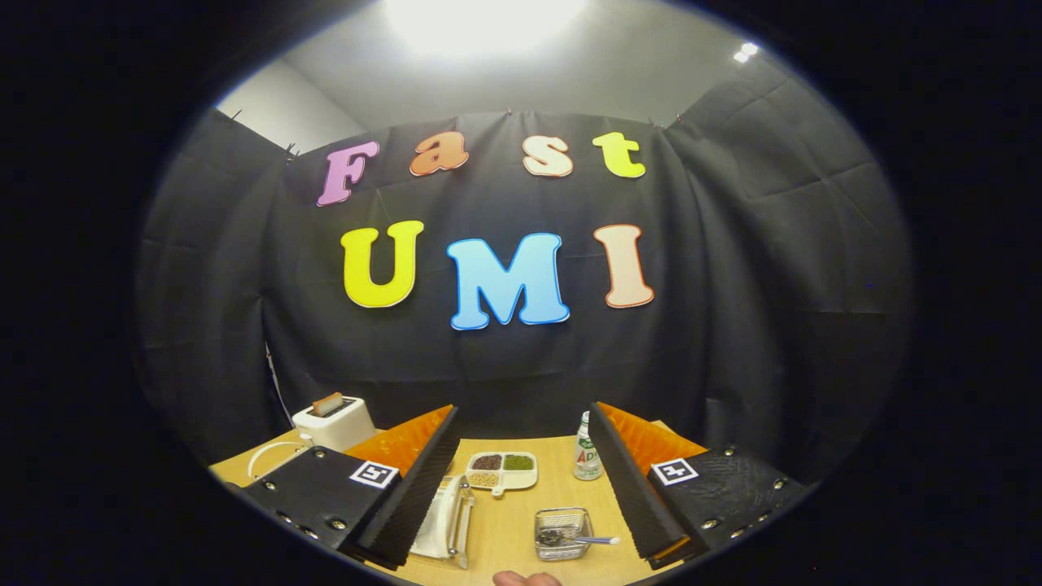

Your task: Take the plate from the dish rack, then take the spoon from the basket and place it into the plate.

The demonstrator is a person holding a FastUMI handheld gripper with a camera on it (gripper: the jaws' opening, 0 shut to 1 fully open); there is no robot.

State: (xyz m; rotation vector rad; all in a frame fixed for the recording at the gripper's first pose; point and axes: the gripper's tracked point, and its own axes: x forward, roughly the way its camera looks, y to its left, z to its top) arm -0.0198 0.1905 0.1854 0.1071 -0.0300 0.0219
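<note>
On the desk (521, 521), between the 2 spread fingers of the gripper (521, 488), the task's things lie in plain sight. The tongs stand wide, both fingers clear of everything and gripping nothing. Beside the left finger sits the dish rack (458, 525), a light wire frame near the desk's near edge, with the white plate (431, 525) standing on edge in it; the finger covers part of the plate. Nearer the right finger, and also toward the near edge, rests the basket (562, 533), a small metal mesh container. The spoon (588, 540) lies in it, its pale handle projecting over the basket's rim toward the right finger; the bowl end is dark and hard to resolve. Farther back, around the middle of the desk, lies a white sectioned tray (502, 472) with 3 compartments holding dark, green and tan contents. Just beside the right finger, toward the far edge, stands a small bottle (586, 457) with a green cap and a label. At the far left corner stands a white toaster (334, 422) with a slice of bread (327, 403) upright in its slot, and a white cord (273, 457) curls on the desk in front of it. At the near edge, a fingertip (526, 579) of a person's hand shows.
</note>
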